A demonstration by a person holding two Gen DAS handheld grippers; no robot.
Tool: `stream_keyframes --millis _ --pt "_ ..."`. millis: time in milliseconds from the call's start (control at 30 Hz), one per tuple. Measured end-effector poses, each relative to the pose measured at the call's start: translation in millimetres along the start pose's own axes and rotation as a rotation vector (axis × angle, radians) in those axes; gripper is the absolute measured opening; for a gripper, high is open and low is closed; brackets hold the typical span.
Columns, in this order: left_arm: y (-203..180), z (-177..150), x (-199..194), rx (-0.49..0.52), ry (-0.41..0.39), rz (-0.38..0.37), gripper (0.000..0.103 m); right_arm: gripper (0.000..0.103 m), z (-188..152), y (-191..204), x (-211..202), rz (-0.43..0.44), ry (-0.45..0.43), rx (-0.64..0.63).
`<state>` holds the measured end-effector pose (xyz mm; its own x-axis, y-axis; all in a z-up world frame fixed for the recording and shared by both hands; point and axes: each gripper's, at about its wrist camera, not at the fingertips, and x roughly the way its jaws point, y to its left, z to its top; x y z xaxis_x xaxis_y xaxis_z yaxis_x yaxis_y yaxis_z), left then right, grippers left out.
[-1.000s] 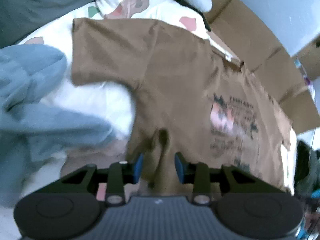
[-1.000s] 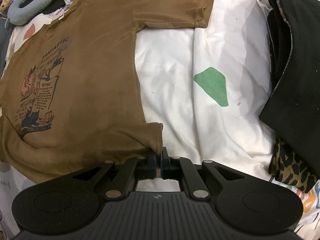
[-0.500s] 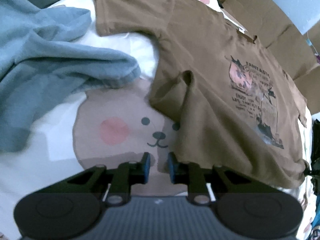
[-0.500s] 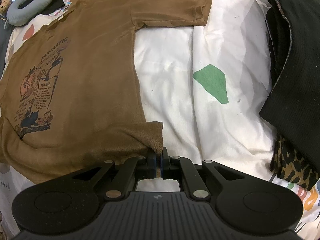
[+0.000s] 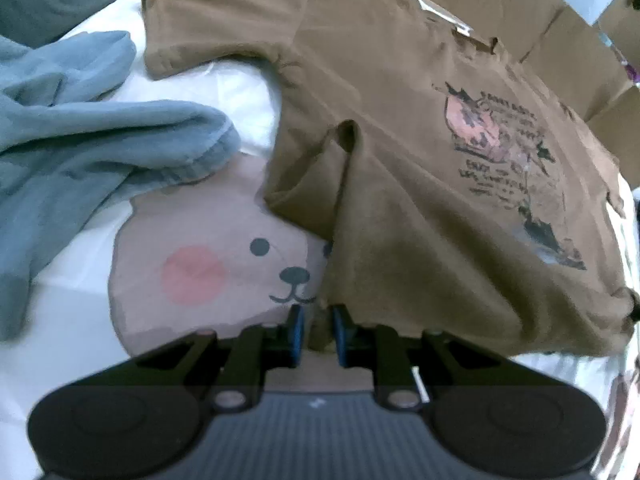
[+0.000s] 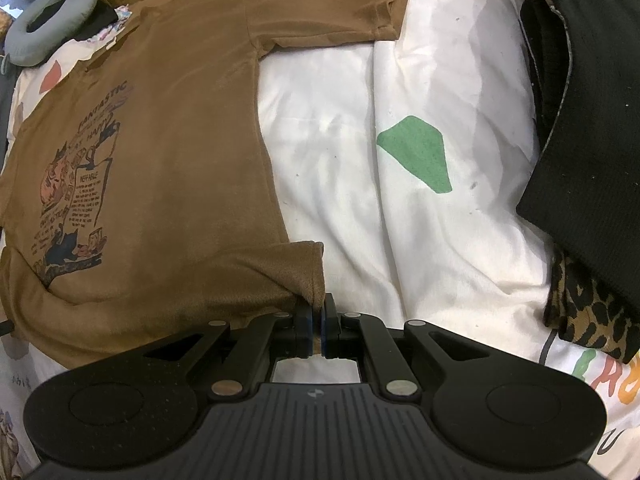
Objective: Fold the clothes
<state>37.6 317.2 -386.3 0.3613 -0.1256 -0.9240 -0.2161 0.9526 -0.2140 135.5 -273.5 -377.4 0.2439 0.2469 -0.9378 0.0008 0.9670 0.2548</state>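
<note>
A rumpled white printed sheet (image 6: 340, 184) carries the soft brown T-shirt (image 6: 168, 184), spread flat. The right gripper (image 6: 319, 322) pinches its hem corner; the left gripper (image 5: 318, 334), narrowly parted, brackets the opposite hem.

Left gripper (image 5: 317, 334) now at T-shirt (image 5: 400, 160) hem.
</note>
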Motion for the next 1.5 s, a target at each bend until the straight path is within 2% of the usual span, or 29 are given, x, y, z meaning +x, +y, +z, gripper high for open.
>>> stream_keyframes --millis 233,433,500,533,600,1100,1500 --pt "-9 1 9 0.001 -0.014 0.023 0.022 0.001 0 -1 2 0.002 0.004 -0.001" --pt "-16 -9 8 -0.049 -0.039 0.045 0.023 0.001 -1 -2 3 0.002 0.003 0.0" --pt "-19 -13 6 -0.054 -0.043 0.054 0.015 0.001 -2 -2 3 0.003 0.0 0.001" --pt "-18 -13 5 -0.064 -0.038 0.045 0.006 0.001 -2 -2 2 0.004 -0.002 0.0" --pt "-18 -15 0 -0.08 -0.032 0.023 0.006 0.001 -3 -1 -2 0.006 -0.002 -0.008" --pt "-7 -34 -102 -0.097 -0.093 -0.042 0.005 0.001 -26 2 -65 0.104 0.002 -0.073" --pt "9 -54 -142 -0.143 -0.099 -0.04 0.005 0.001 -61 0 -97 0.19 0.034 -0.06"
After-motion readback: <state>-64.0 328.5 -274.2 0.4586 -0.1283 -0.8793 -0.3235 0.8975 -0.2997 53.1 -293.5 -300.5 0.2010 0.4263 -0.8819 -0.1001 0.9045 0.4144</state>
